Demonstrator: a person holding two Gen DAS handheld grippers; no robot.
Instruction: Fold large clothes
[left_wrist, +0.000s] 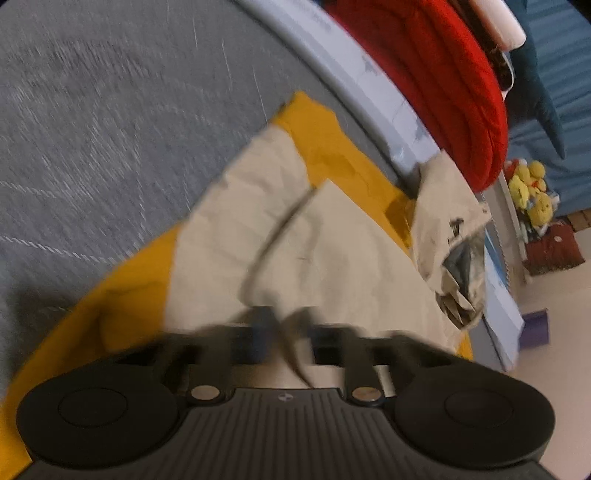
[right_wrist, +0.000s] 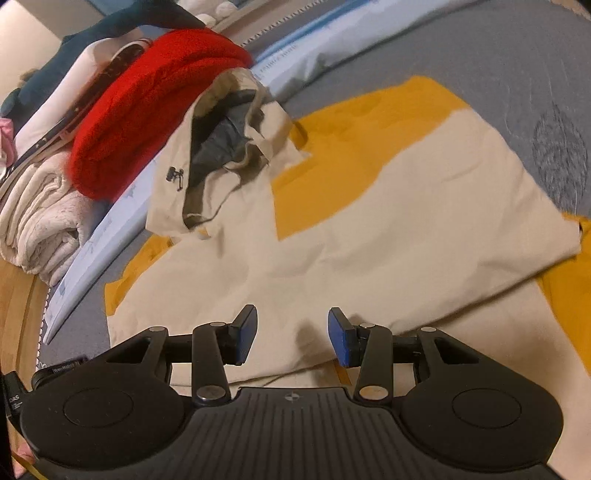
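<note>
A large cream and mustard-yellow hooded jacket (left_wrist: 332, 236) lies spread on the grey bedcover (left_wrist: 92, 129). In the blurred left wrist view, my left gripper (left_wrist: 290, 332) is at the jacket's near edge, shut on a raised ridge of cream cloth. The hood (left_wrist: 447, 229) lies crumpled at the right, its grey lining showing. In the right wrist view the jacket (right_wrist: 388, 229) has its sleeves folded across the body, with the hood (right_wrist: 221, 147) at the upper left. My right gripper (right_wrist: 293, 338) stands open just above the cream cloth, and its blue pads (right_wrist: 245, 334) hold nothing.
A red knitted garment (right_wrist: 155, 110) tops a pile of folded pale clothes (right_wrist: 40, 218) beside a light blue pillow edge (right_wrist: 92, 258) at the bed's side. Yellow plush toys (left_wrist: 532, 192) sit on the floor beyond. A wooden edge (right_wrist: 18, 295) is at the left.
</note>
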